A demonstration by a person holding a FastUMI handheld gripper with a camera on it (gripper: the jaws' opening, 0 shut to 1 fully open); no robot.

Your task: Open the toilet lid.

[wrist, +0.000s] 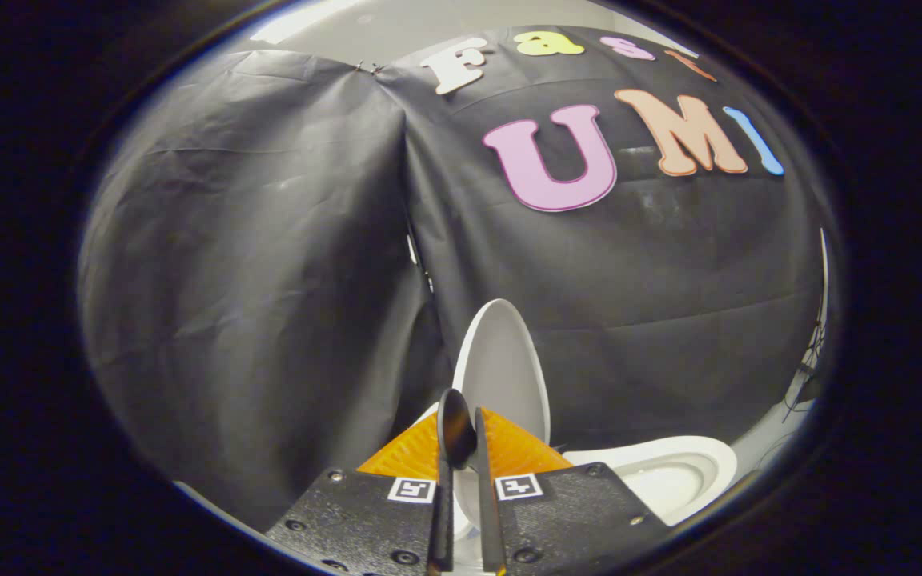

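- Gripper [465, 436] is up close, its fingers nearly closed with a thin slit between them, and whether they pinch the lid's edge I cannot tell.
- Lid [501, 368] stands raised just beyond the fingertips: smooth, white, oval (glossy plastic by the look).
- Bowl [669, 472] sits beside the fingers, rounded white rim.
- Cloth [253, 264] behind is black, creased, matte.
- Square coded tags [412, 490] on both finger mounts.
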